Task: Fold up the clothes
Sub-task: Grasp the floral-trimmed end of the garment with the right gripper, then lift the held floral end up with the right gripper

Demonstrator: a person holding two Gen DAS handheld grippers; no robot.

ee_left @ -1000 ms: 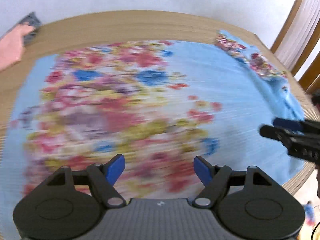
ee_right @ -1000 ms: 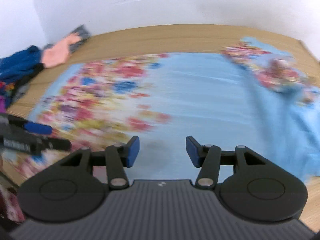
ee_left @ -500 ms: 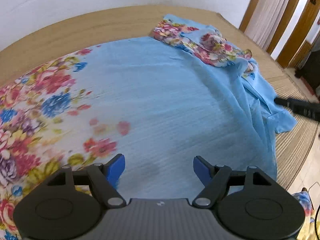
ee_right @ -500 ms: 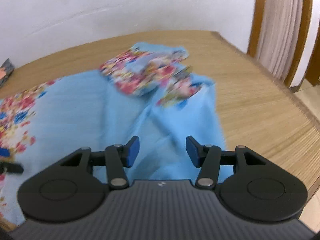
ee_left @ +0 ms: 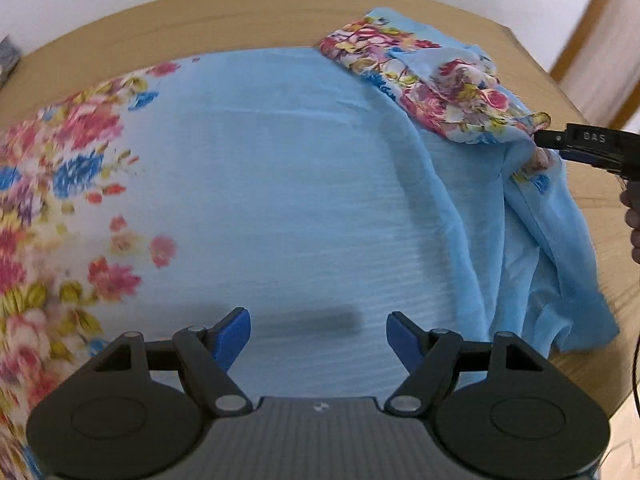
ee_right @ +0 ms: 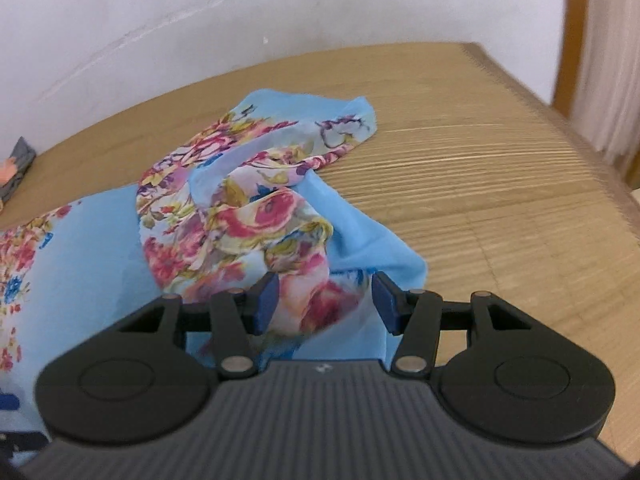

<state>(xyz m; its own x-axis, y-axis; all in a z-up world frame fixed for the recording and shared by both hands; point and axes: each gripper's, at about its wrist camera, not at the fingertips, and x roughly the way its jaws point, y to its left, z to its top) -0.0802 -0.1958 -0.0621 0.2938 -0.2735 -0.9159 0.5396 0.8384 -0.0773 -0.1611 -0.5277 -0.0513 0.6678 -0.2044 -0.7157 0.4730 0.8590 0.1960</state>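
Note:
A light blue garment with floral print [ee_left: 288,184] lies spread on a woven mat; its flowered end is bunched at the far right [ee_left: 436,84]. My left gripper [ee_left: 318,332] is open and empty, low over the plain blue middle. My right gripper [ee_right: 324,304] is open, its jaws either side of the crumpled flowered fold [ee_right: 256,220], not closed on it. In the left wrist view the right gripper's fingers [ee_left: 576,144] reach in from the right edge at the bunched end.
The woven mat [ee_right: 500,184] extends bare to the right of the garment, ending at an edge by a wooden door frame and curtain [ee_right: 600,60]. A white wall stands behind. A small grey object [ee_right: 18,160] lies at the mat's far left.
Both grippers swung right, from the flowered left part to the garment's blue middle and right end. The right gripper moved down onto the bunched flowered fold. Both stayed open.

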